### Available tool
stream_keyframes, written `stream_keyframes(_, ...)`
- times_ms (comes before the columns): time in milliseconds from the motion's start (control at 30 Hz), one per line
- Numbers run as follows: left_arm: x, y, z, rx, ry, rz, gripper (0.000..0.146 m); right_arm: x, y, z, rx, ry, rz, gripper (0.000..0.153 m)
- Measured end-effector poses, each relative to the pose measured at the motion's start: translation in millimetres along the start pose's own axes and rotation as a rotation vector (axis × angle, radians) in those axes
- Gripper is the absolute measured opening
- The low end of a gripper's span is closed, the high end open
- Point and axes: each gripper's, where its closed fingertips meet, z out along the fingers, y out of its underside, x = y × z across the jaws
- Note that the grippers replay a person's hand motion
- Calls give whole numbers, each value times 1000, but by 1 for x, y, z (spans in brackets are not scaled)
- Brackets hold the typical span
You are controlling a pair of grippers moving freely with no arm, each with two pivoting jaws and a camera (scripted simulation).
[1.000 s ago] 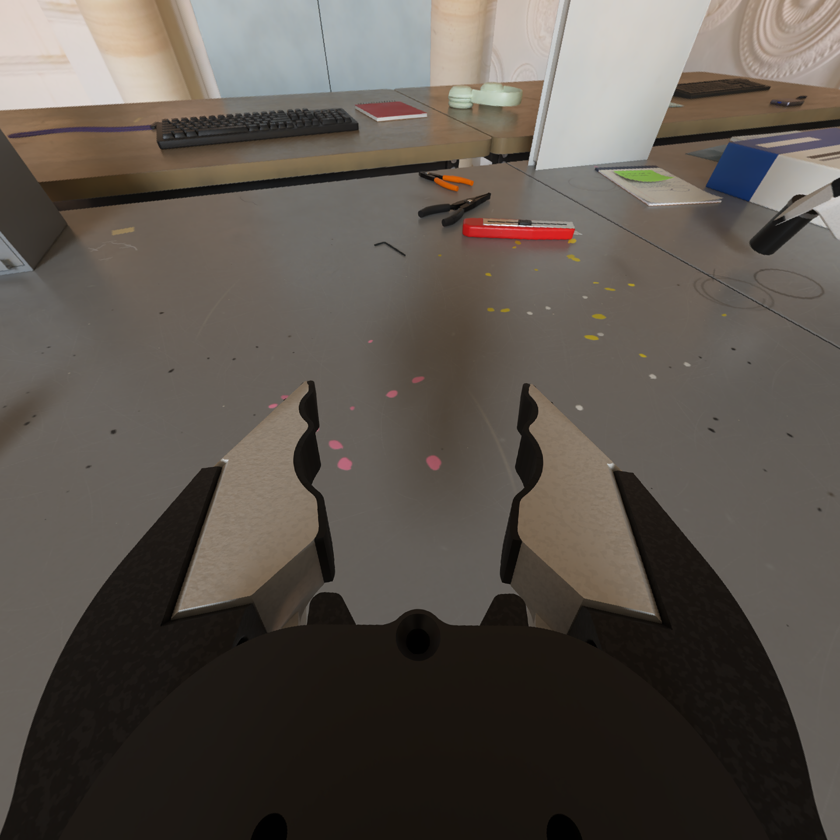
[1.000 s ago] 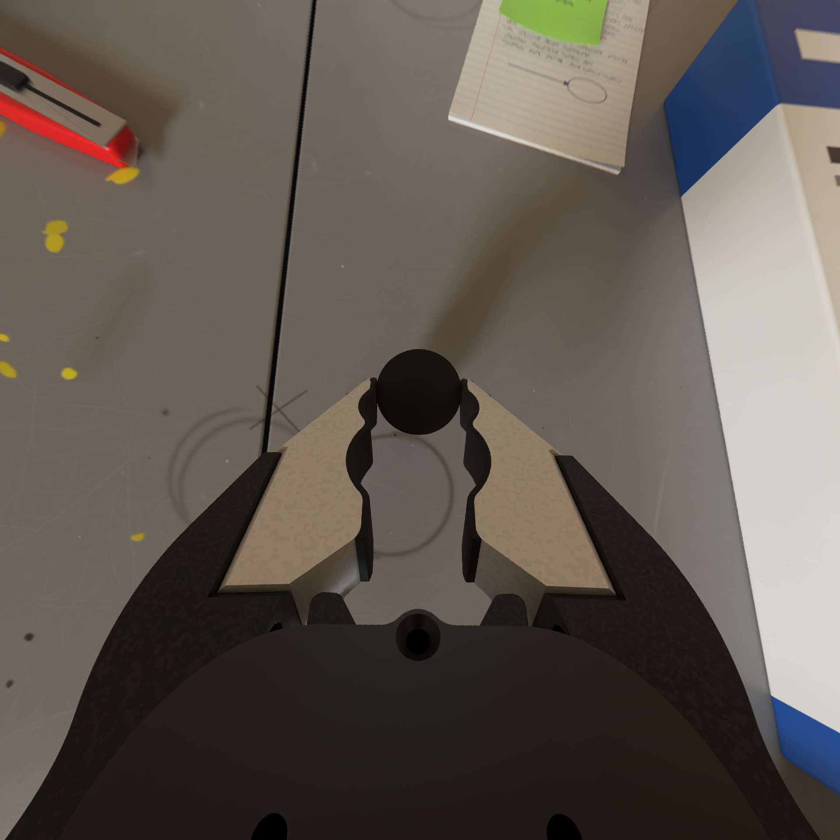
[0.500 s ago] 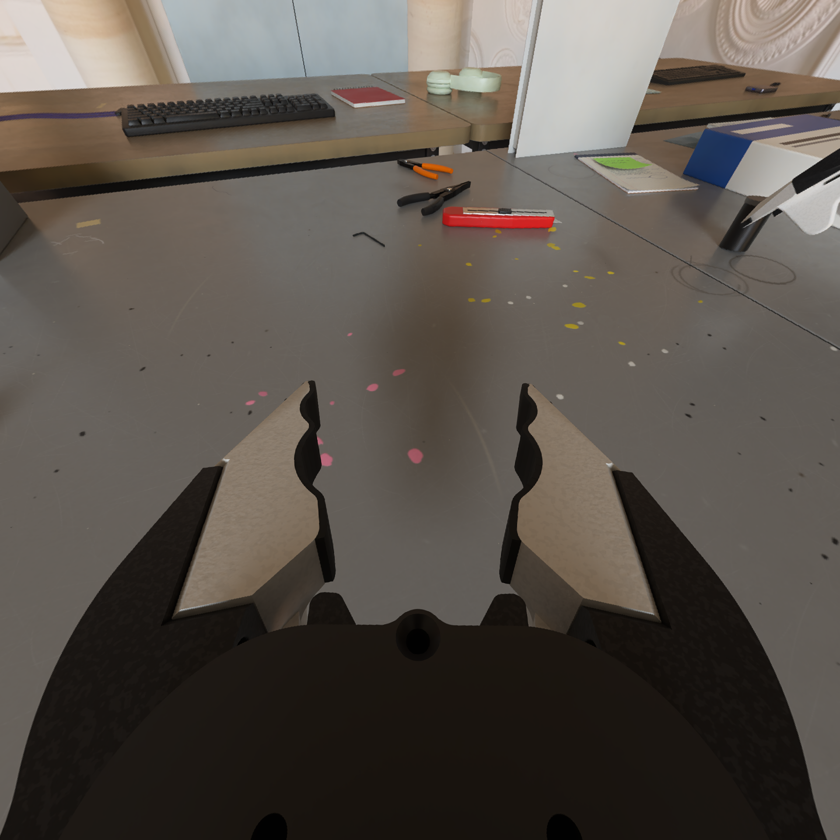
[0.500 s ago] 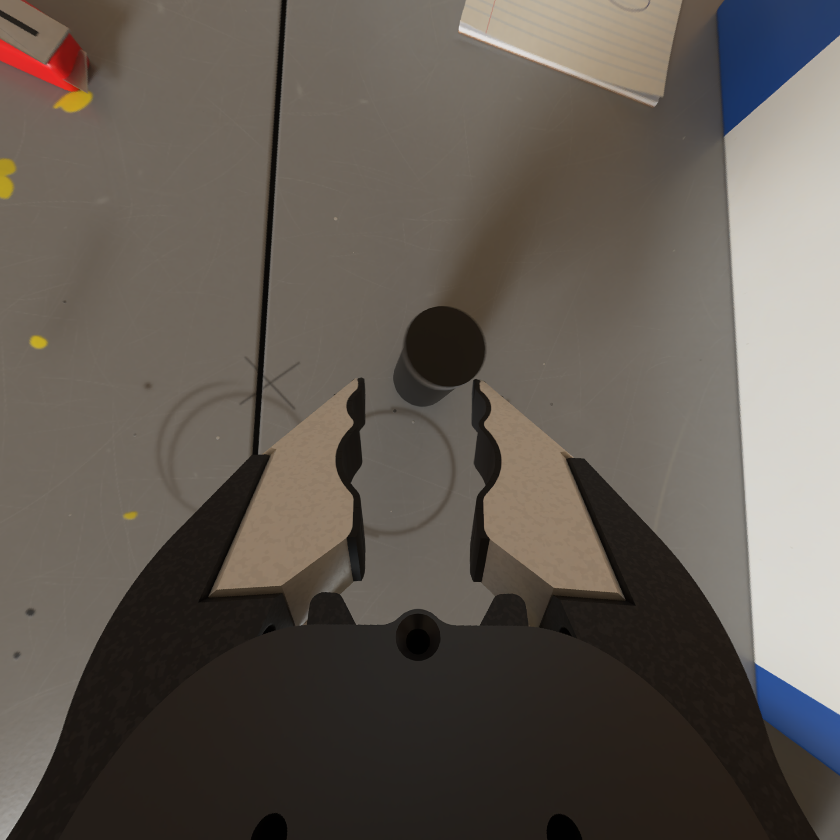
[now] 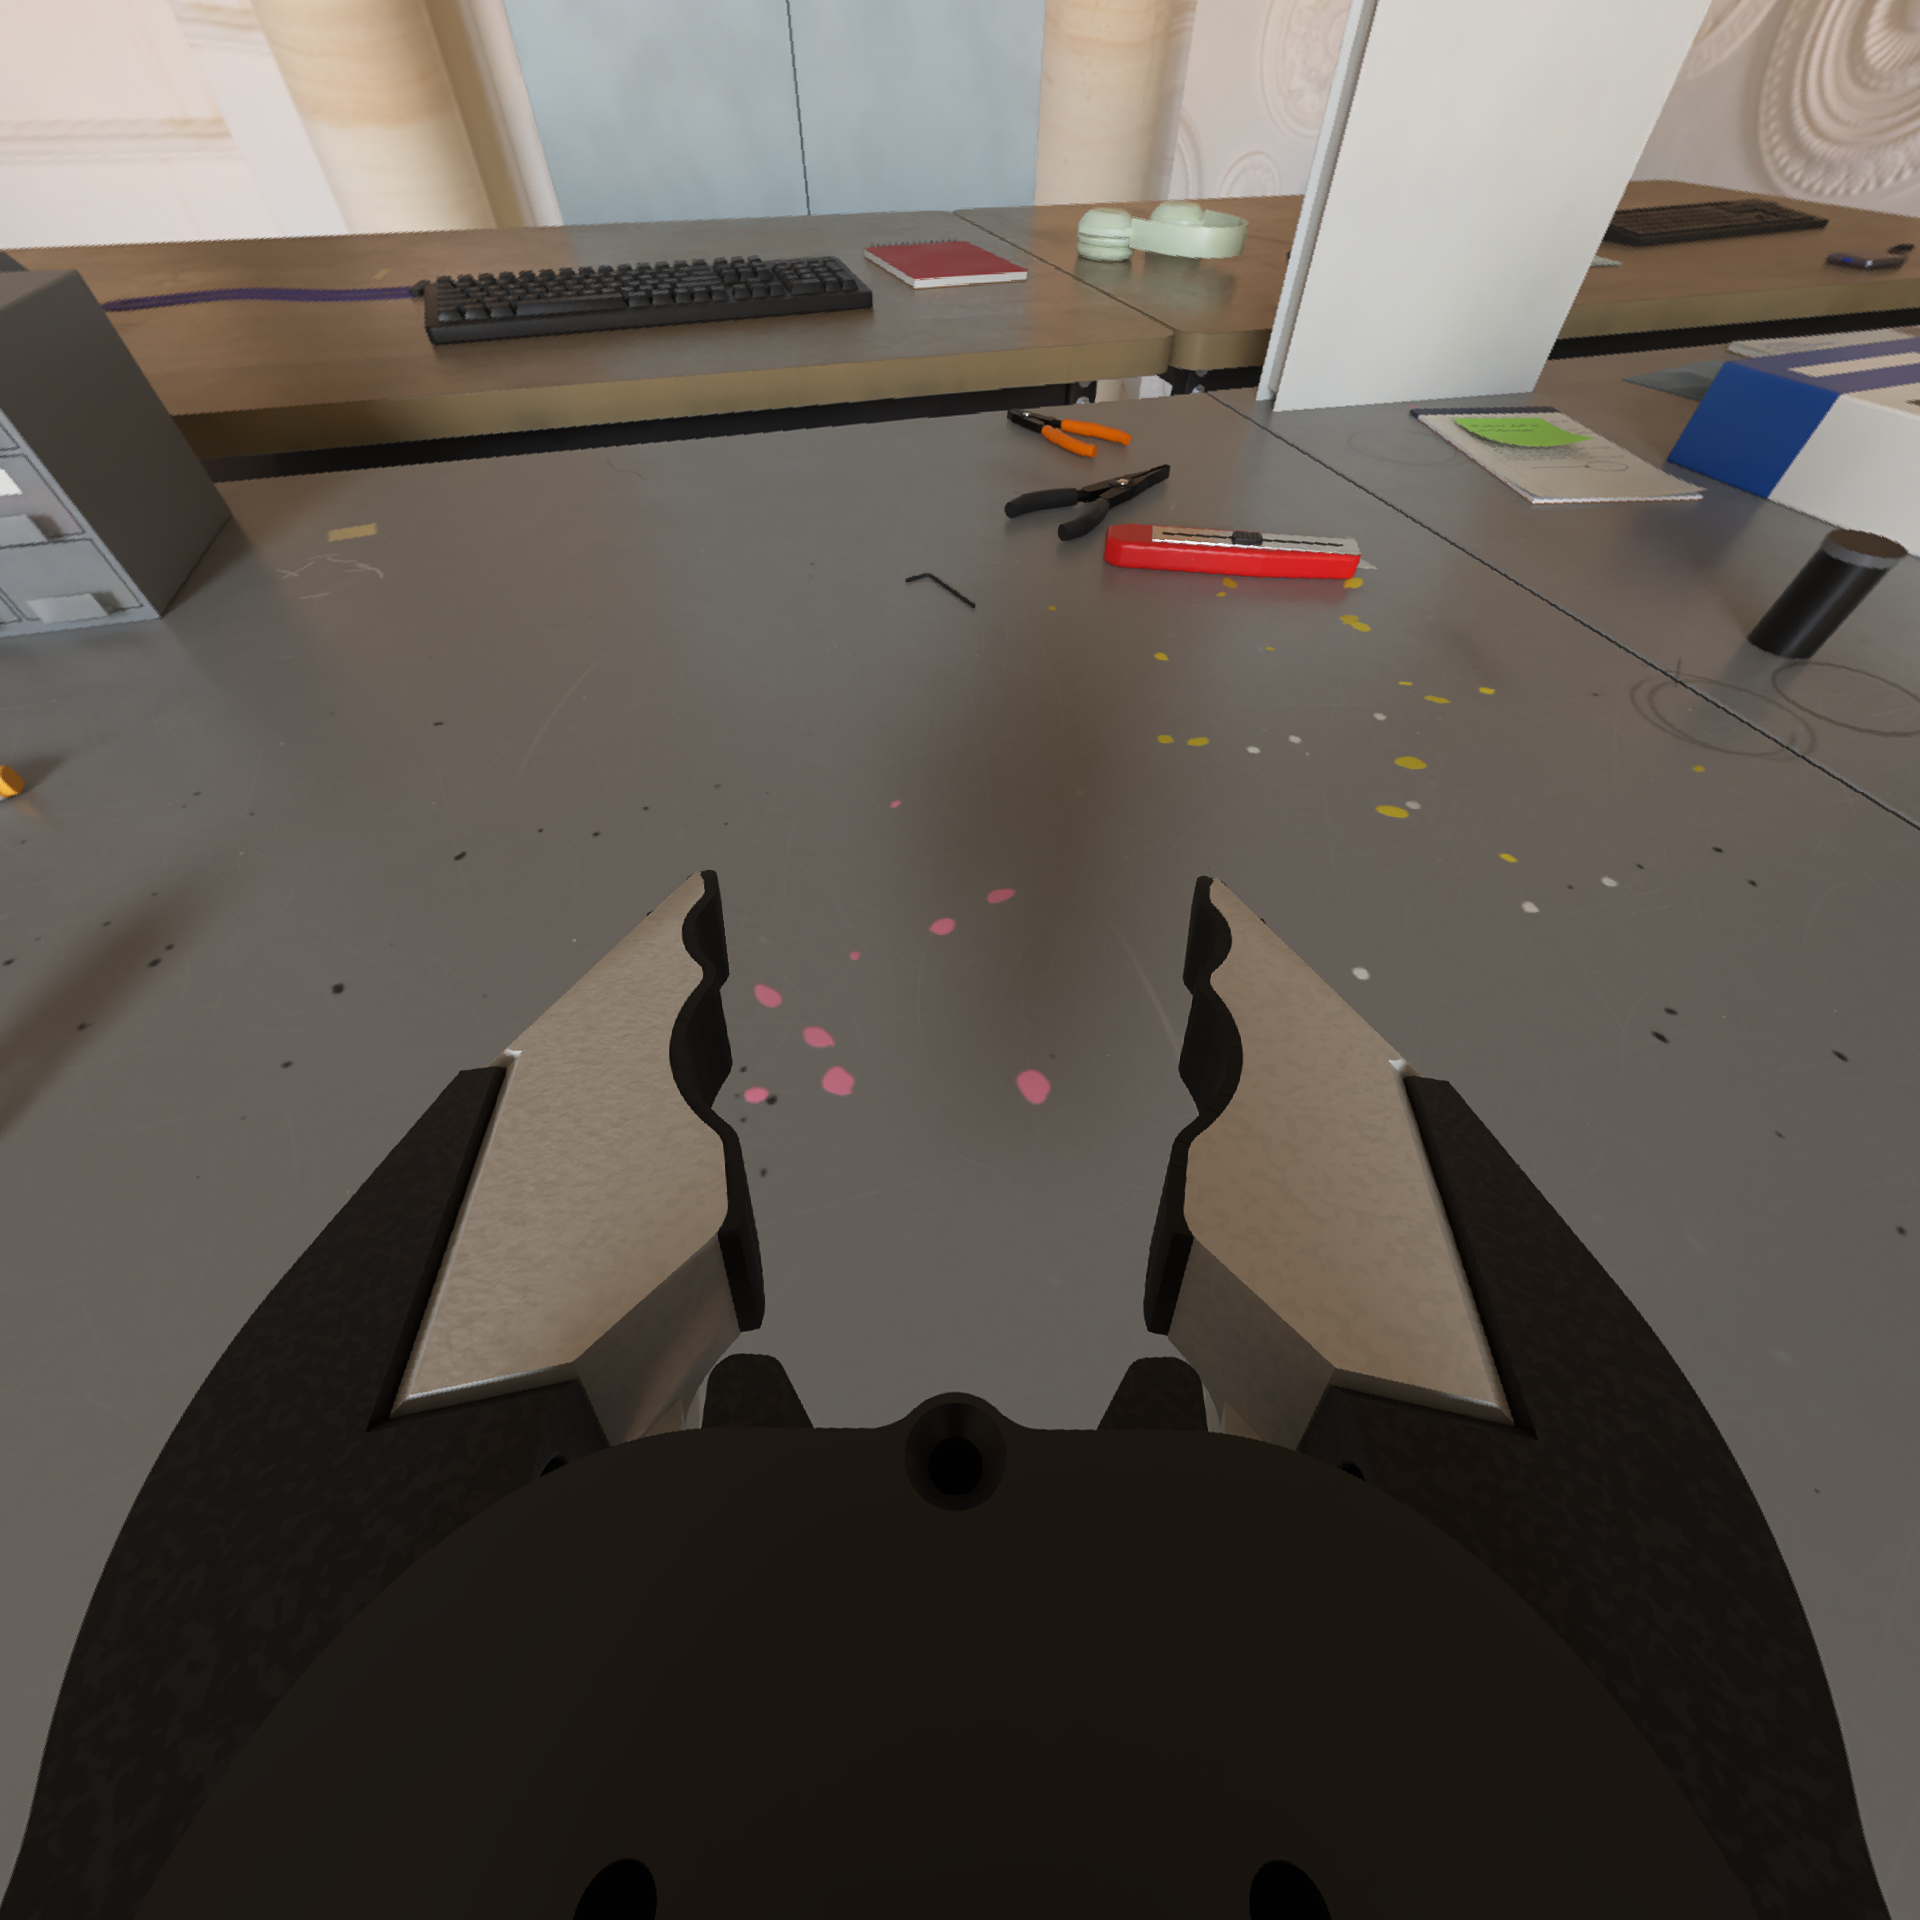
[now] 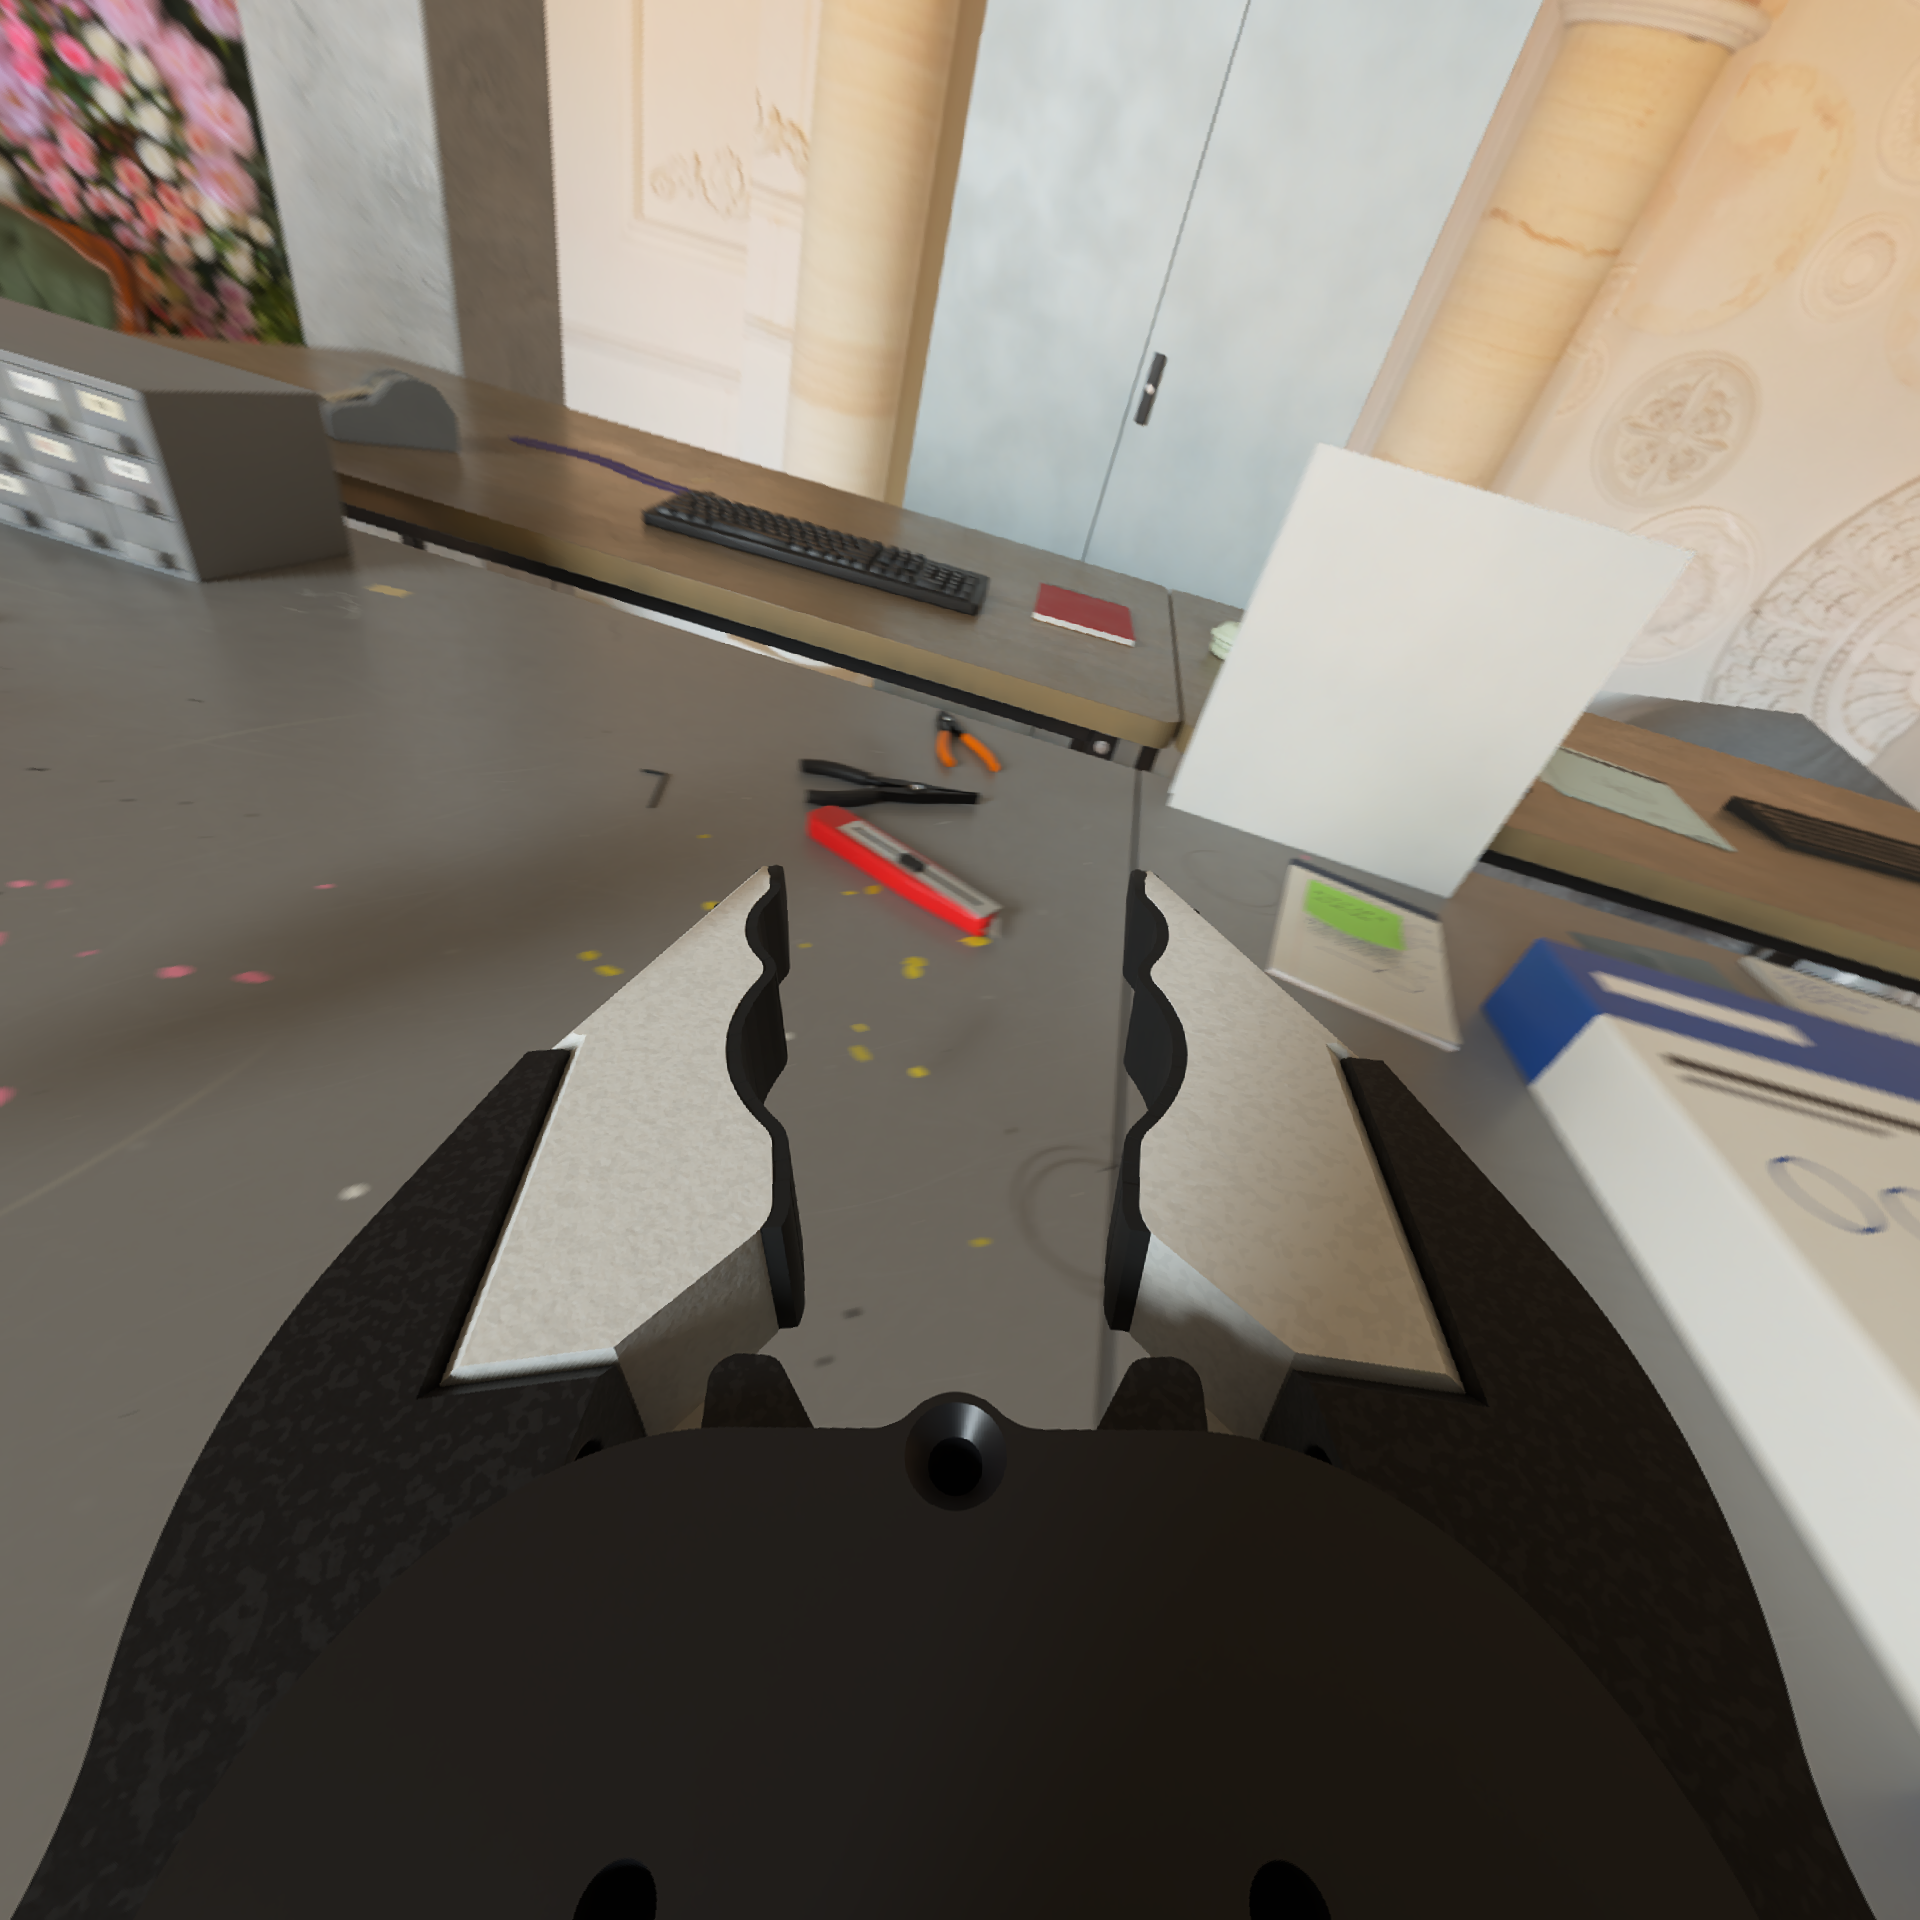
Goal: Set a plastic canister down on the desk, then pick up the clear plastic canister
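Grey paint-flecked tabletop [image 5: 727, 675]; black canister [image 5: 1813, 592] upright at its right, set down, apparently freeing fingers. Left gripper [image 5: 954, 883] wide open, empty; right gripper [image 6: 954, 883] likewise. Clear canister nowhere visible.

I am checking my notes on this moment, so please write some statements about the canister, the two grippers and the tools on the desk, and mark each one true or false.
1. The black canister stands on the desk, with no gripper touching it. True.
2. The left gripper is shut on the canister. False: its fingers are spread apart with nothing between them.
3. The red utility knife lies beside the black pliers. True.
4. The right gripper holds the red utility knife. False: it is open and empty, and the knife lies on the desk ahead of it.
5. A clear canister stands between the left gripper's fingers. False: only bare desk with pink spots shows there.
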Motion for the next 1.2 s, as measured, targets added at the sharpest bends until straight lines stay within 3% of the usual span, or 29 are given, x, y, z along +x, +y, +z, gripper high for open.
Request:
stream_keyframes(167, 5, 10, -2, -15, -14, -17, 89, -84, 60, -13, -16, -48, 70, 68)
stream_keyframes(267, 7, 18, -5, -28, -21, -36, 89, -113, 80, -16, -64, -108, 83, 72)
stream_keyframes(767, -2, 19, -15, -38, -83, -49, 89, -112, 82, -7, -97, -184, 119, 73)
stream_keyframes(867, -25, 3, -28, -24, -146, -18, 89, -111, 82, -7, -95, -191, 131, 73)
stream_keyframes(1033, -105, -25, -55, -60, -287, 9, 88, -107, 82, -8, -95, -204, 153, 72)
stream_keyframes(1200, -189, -20, -61, -243, -345, 45, 87, -104, 82, -9, -98, -220, 173, 72)
